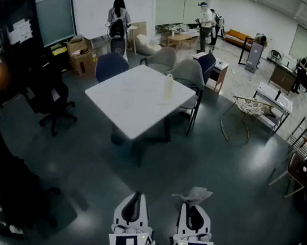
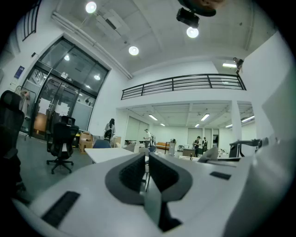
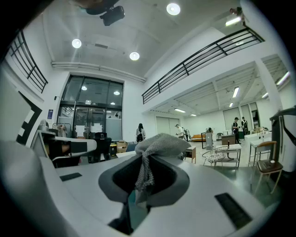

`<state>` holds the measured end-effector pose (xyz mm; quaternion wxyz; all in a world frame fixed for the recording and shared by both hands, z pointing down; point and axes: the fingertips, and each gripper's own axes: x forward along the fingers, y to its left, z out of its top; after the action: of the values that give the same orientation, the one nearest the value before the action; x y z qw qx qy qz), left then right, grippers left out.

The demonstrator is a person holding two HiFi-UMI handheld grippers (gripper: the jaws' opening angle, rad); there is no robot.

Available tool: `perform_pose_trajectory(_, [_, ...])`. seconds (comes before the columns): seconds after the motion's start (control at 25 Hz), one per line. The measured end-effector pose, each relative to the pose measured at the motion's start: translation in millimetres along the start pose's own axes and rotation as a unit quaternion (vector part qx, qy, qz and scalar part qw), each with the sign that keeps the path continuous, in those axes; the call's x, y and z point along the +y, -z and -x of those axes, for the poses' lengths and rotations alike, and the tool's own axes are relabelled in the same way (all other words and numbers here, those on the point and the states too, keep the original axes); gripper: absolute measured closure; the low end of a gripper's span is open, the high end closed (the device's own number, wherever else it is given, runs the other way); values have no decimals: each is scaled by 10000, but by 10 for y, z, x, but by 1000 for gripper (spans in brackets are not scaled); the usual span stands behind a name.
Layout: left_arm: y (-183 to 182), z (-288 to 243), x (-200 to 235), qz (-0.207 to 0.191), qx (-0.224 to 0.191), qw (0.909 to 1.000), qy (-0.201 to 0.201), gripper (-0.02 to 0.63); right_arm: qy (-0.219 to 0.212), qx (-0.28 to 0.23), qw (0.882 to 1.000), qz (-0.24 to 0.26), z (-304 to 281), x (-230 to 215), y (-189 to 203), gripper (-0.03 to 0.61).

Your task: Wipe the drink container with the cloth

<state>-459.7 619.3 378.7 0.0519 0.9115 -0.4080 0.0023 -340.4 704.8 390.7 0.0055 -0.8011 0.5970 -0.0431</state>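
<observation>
Grey cloth (image 3: 162, 144) pinched in level right tongs (image 3: 146, 161).

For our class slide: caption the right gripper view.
Right gripper, held level, shut on a grey cloth.

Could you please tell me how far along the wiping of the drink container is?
Done: the cloth is pinched in the right gripper's jaws. In hand: nothing more; the left gripper is shut and empty, and both grippers are held well short of the white table. Left: reaching the drink container standing on that table and wiping it.
</observation>
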Motion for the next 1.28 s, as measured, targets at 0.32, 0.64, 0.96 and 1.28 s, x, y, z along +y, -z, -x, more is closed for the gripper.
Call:
perform_pose_trajectory(0.32, [24, -73, -9, -97, 68, 9999, 51, 581, 10, 36, 10000, -57, -71, -7, 29, 532])
perform_pose_trajectory(0.64, [47, -171, 98, -116, 88, 9999, 21, 581, 77, 99, 9996, -236, -201, -8, 95, 532])
perform_pose_trajectory(0.96, [51, -358, 206, -237, 117, 9996, 126, 581, 140, 158, 9994, -275, -428, 32, 127, 532])
perform_pose_trajectory(1.28, [128, -538, 423, -293, 207, 9992, 195, 581, 131, 294, 9993, -208, -641, 203, 231, 532])
